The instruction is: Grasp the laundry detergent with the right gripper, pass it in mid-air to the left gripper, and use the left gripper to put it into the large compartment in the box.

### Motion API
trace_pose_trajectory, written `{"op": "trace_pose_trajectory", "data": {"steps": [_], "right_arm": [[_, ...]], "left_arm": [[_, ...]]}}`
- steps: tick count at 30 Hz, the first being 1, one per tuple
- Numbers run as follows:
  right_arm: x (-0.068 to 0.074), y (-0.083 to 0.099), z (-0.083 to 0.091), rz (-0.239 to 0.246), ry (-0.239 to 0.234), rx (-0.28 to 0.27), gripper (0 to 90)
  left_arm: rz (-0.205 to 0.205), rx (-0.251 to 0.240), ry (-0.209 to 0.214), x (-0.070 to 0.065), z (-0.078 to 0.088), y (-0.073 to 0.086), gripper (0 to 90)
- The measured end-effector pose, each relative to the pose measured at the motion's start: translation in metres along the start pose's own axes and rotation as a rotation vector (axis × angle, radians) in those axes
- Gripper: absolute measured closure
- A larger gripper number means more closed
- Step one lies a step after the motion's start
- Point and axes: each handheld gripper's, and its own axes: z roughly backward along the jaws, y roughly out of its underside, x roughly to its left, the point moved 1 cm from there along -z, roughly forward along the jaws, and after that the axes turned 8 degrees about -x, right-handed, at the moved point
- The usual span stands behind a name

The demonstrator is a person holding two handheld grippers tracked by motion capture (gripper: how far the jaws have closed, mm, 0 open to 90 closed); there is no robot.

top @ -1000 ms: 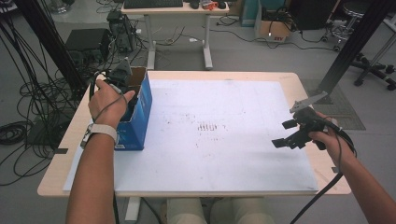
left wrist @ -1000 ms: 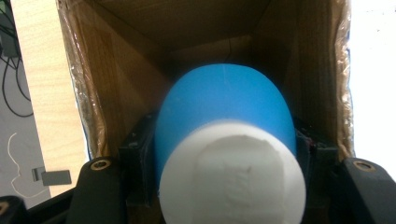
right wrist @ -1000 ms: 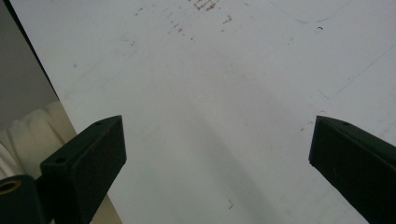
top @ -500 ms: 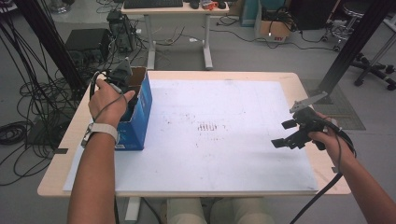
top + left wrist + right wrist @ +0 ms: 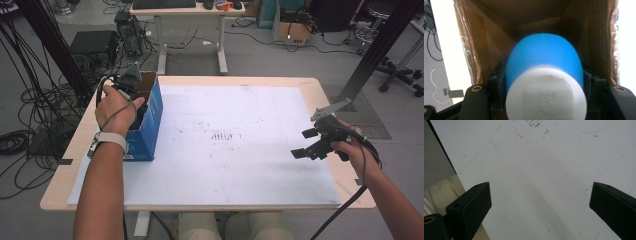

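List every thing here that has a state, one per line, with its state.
Cardboard box: open at the top, upright at the table's left edge.
Blue object with a white end: clamped between the left gripper's jaws, inside the box.
Left gripper: shut on the blue object, reaching into the box.
Right gripper: jaws wide apart, holding nothing, above the white mat.

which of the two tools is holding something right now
The left tool, down in the blue cardboard box, grips a blue and white object; the right tool hangs open above the table.
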Motion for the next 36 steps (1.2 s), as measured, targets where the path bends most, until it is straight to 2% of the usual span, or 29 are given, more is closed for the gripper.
{"op": "trace_pose_trajectory", "data": {"steps": [4,9,36], "right_arm": [[-0.0009,0.0002,0.0002,0.012,-0.003,-0.007,4.2],[0.001,0.0005,0.0013,-0.017,0.004,0.011,4.2],[0.0007,0.0004,0.0015,-0.013,0.001,0.008,4.2]], "left_arm": [[0.003,-0.001,0.002,0.0,0.0001,0.0,36.7],[0.008,-0.002,0.006,0.001,0.0002,-0.0001,36.9],[0.015,-0.004,0.011,0.0017,0.0009,0.0005,37.2]]}}
